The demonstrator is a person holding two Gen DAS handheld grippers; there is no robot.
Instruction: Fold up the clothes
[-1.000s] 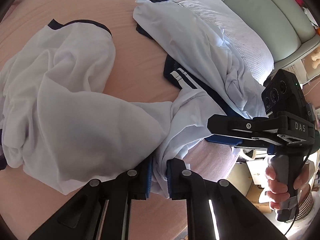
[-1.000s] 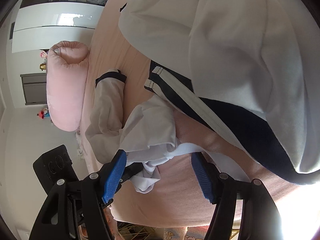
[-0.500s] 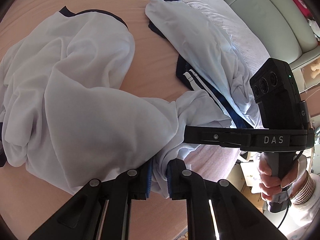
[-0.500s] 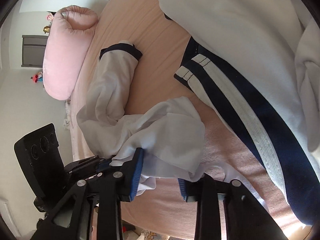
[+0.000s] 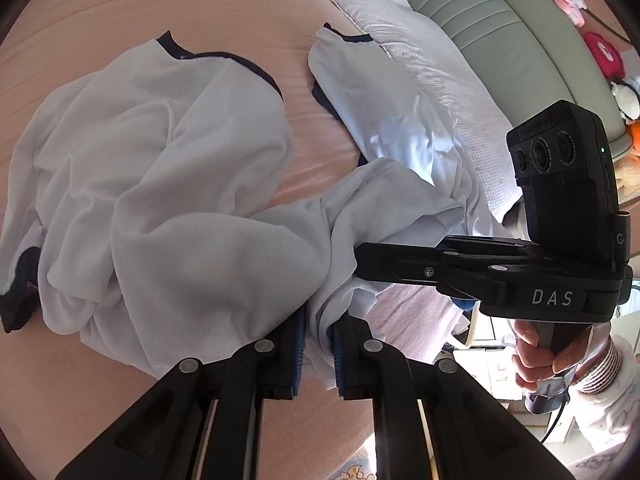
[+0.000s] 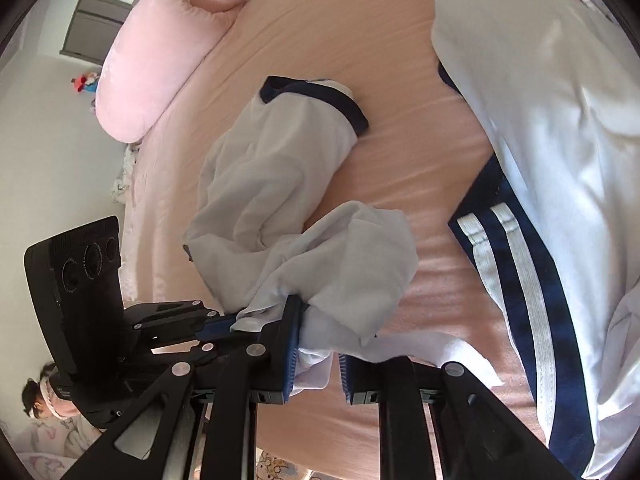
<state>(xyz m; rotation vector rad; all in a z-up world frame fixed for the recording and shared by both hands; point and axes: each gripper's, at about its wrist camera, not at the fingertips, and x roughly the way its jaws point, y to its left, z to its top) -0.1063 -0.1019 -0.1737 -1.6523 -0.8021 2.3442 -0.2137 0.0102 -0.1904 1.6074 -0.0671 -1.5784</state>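
So we've got the white garment [image 5: 160, 184] bunched up in a crumpled heap on the pink bed [image 5: 120, 12], dark trim showing at its edges, and both of our grippers have a bit of it. The left gripper [image 5: 318, 350] has its fingers nearly closed, pinching a twisted fold of the white cloth between the blue pads. The right gripper [image 6: 316, 354] has its fingers a little wider apart, but a wad of the same fabric is bunched between them too, touching the left pad for sure; the other pad we can't quite tell. In the left wrist view the right gripper's body cuts across the lower right, with the person's hand [image 5: 548, 356] wrapped round its handle, so it hides part of the bed edge. Just beside our heap lies a second white garment [image 6: 552, 128] with a navy, white-striped band [image 6: 516, 264], not touching our grip. A textured white quilt [image 5: 432, 60] runs along the far side, a green padded headboard [image 5: 492, 28] behind it. A pink pillow [image 6: 160, 52] sits at the far end, well apart from the clothes.
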